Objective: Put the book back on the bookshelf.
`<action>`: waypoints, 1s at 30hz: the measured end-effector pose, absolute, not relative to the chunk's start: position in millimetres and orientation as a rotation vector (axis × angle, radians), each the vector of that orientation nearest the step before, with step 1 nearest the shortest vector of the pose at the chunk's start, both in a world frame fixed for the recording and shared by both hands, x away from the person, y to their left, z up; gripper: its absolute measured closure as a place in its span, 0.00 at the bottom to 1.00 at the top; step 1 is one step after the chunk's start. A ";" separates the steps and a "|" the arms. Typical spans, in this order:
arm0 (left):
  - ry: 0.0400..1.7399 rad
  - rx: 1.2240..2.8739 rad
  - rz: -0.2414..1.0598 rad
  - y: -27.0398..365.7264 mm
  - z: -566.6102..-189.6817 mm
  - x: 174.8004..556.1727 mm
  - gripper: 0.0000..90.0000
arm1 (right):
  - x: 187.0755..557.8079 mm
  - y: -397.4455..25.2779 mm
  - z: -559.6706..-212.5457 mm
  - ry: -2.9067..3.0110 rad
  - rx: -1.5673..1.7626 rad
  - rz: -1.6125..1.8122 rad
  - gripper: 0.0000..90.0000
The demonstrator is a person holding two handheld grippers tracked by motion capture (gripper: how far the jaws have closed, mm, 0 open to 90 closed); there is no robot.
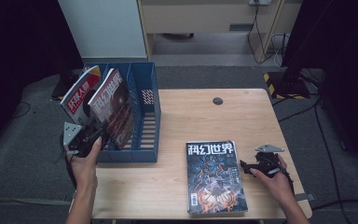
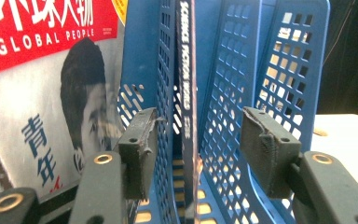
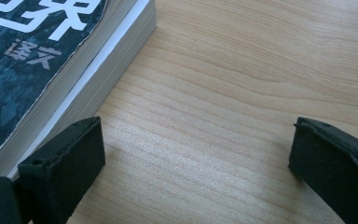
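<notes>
A blue file rack (image 1: 145, 105) stands on the left of the wooden table. A red-headed magazine (image 1: 77, 93) leans in its leftmost slot, and a dark science-fiction magazine (image 1: 114, 105) in the slot beside it. My left gripper (image 1: 98, 134) is at the rack's front, open. In the left gripper view its jaws straddle the dark magazine's spine (image 2: 186, 93) without touching it, the left gripper (image 2: 203, 151) wide apart. A stack of dark magazines (image 1: 216, 176) lies flat at the front. My right gripper (image 1: 244, 166) is just right of the stack, open and low over the wood (image 3: 196, 158).
The rack's rightmost slots (image 1: 147, 126) hold nothing, and its blue perforated dividers (image 2: 284, 70) rise around the left jaws. Bare tabletop (image 1: 205, 116) spreads between rack and stack. A round cable hole (image 1: 217, 101) sits at the back. The stack's page edges (image 3: 98, 74) lie beside my right gripper's left pad.
</notes>
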State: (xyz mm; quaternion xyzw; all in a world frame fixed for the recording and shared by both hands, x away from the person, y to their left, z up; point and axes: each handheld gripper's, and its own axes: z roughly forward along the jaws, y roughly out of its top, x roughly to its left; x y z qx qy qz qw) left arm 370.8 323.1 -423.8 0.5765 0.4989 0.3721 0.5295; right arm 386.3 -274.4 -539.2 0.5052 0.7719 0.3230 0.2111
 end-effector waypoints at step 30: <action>1.079 1.574 0.794 277.0 -426.8 353.8 0.39 | 384.6 -273.4 -539.1 2.139 1.422 0.897 0.03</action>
